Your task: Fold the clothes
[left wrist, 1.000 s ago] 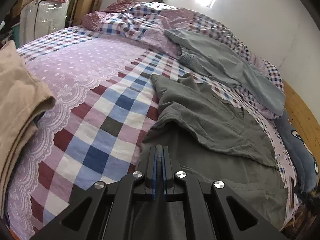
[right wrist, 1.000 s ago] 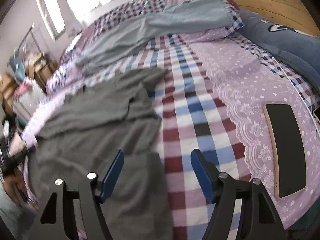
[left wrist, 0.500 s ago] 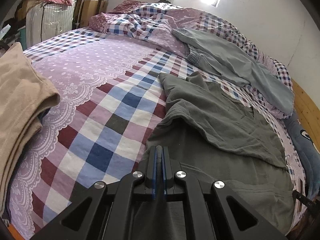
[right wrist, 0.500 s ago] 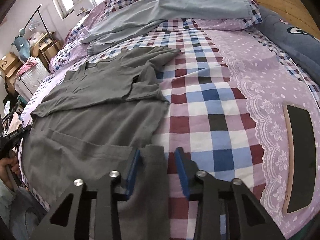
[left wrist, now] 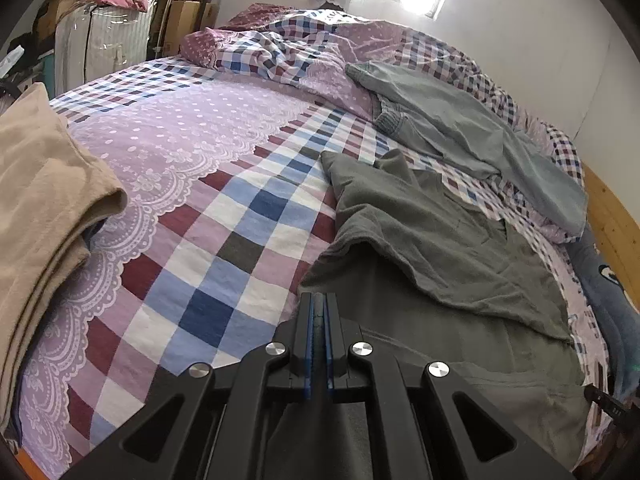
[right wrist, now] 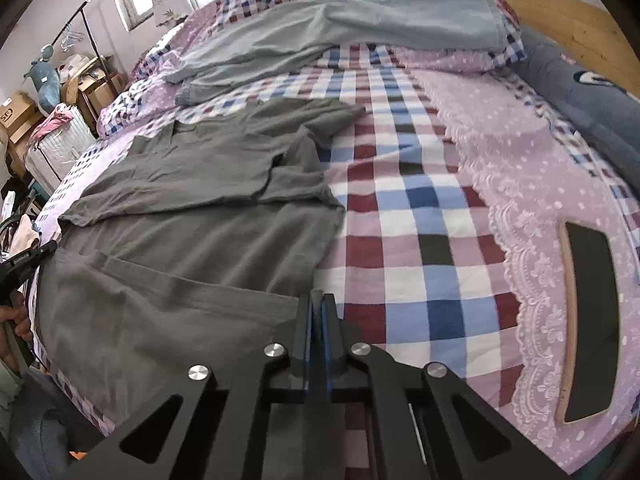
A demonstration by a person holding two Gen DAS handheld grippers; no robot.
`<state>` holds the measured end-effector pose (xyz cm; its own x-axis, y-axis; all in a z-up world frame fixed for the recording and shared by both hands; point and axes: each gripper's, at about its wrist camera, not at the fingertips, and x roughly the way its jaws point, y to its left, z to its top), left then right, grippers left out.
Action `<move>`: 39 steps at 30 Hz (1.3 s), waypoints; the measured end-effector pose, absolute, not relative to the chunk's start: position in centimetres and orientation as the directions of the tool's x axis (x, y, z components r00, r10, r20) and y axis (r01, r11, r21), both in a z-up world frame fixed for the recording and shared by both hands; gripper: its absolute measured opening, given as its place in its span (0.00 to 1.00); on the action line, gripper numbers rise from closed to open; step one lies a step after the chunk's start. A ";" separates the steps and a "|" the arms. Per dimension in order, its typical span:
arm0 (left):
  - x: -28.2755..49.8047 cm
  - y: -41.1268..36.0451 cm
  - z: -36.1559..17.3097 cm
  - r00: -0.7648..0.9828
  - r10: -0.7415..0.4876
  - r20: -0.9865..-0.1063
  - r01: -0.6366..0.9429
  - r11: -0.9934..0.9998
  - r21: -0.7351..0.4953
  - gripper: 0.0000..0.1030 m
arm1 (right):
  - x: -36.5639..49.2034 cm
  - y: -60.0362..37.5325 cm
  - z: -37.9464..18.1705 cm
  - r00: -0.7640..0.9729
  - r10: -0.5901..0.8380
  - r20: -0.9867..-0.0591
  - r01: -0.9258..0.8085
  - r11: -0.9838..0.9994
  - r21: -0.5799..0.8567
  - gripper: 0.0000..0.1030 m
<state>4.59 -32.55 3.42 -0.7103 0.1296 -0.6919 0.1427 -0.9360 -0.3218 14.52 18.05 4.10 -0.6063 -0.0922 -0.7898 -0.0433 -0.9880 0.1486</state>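
A dark grey shirt (left wrist: pixel 440 264) lies spread on the checked bed, its upper part folded over; it also shows in the right wrist view (right wrist: pixel 192 216). My left gripper (left wrist: pixel 318 304) is shut on the shirt's near hem at one corner. My right gripper (right wrist: pixel 318 304) is shut on the hem at the other corner. A light grey-blue garment (left wrist: pixel 480 128) lies beyond the shirt, toward the pillows, and shows in the right wrist view (right wrist: pixel 340 28) too.
A folded beige stack (left wrist: pixel 40 200) sits at the left bed edge. A black curved board (right wrist: pixel 588 316) lies on the lilac lace sheet at the right. A dark blue cushion (right wrist: pixel 592 108) lies by the wooden headboard. Boxes and a wrapped suitcase (left wrist: pixel 104 44) stand beyond the bed.
My right gripper went from open, to straddling the shirt's hem, to shut on it. Both grippers have risen a little. The left gripper stayed shut on its corner.
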 end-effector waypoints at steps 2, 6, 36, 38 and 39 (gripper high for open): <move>4.9 -32.8 3.7 -0.723 0.136 -0.678 0.142 -0.930 -0.338 0.03 | 15.2 17.9 5.0 -0.638 -0.075 -0.767 -0.041 -0.991 0.131 0.02; 5.7 -33.6 5.0 -0.768 0.143 -0.624 0.138 -0.915 -0.380 0.02 | 16.2 17.2 6.5 -0.688 -0.044 -0.725 -0.032 -0.995 0.090 0.02; -2.1 -36.2 10.5 -0.848 0.156 -0.507 0.086 -0.903 -0.422 0.01 | 6.4 16.9 12.3 -0.808 0.057 -0.587 -0.060 -0.998 -0.015 0.01; -3.9 -36.1 10.6 -0.844 0.156 -0.514 0.080 -0.910 -0.407 0.01 | 5.0 17.0 12.2 -0.805 0.063 -0.590 -0.061 -0.998 -0.022 0.01; -4.7 -36.0 10.7 -0.842 0.155 -0.517 0.078 -0.913 -0.401 0.01 | 4.1 17.1 12.1 -0.803 0.062 -0.592 -0.060 -0.998 -0.024 0.01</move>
<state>-4.75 -36.04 10.69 -0.8416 0.1552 -0.5172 0.0781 -0.9127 -0.4010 4.11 17.11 12.12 -0.8033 0.0623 -0.5924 -0.0599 -0.9979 -0.0237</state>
